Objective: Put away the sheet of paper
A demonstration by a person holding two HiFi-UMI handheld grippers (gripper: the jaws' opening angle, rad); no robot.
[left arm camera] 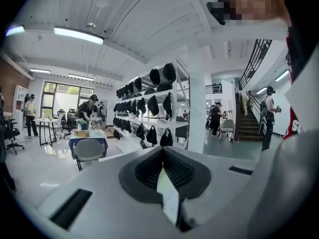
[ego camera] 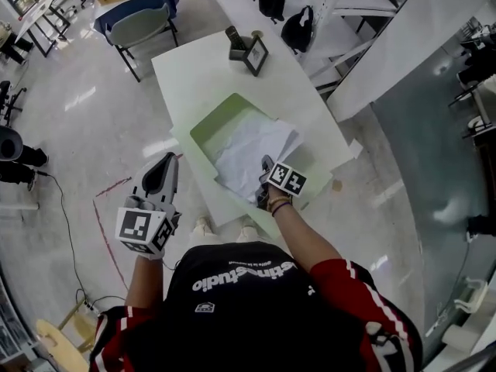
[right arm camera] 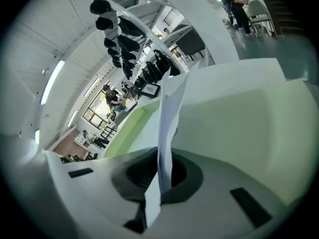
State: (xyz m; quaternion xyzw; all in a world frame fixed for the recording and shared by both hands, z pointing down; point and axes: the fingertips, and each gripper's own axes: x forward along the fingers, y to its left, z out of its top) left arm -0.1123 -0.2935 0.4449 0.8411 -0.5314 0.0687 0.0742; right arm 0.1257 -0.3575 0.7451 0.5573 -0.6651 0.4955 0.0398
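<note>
Sheet of paper: crumpled and white, lying mostly inside the open green box on the white tabletop. Its near edge is lifted at the box's near wall.

**Gripper states**
- Right hand-held gripper: closed on the near edge of the sheet. The right gripper view shows the paper running edge-on up out of the jaws, with the green interior beyond it.
- Left hand-held gripper: well apart from the box, over the floor at the left. Its jaws meet and it carries none of the task's things.

**Step in hand (judged):** seat the pinched edge inside the box, then release.

**Procedure**
1. Carry the pinched edge forward past the near wall, so that no paper hangs over the rim.
2. Lower it until the edge sits below the rim. The sheet is light and springy, so expect it to rise again.
3. Open the jaws only when the edge rests on the paper beneath it.
4. Withdraw along the jaw line. Moving sideways may drag the sheet out.
5. If the paper bulges above the rim, press it down with the closed left hand-held gripper.

**Caution:** the box is likely light, so avoid pushing its near wall.
</note>
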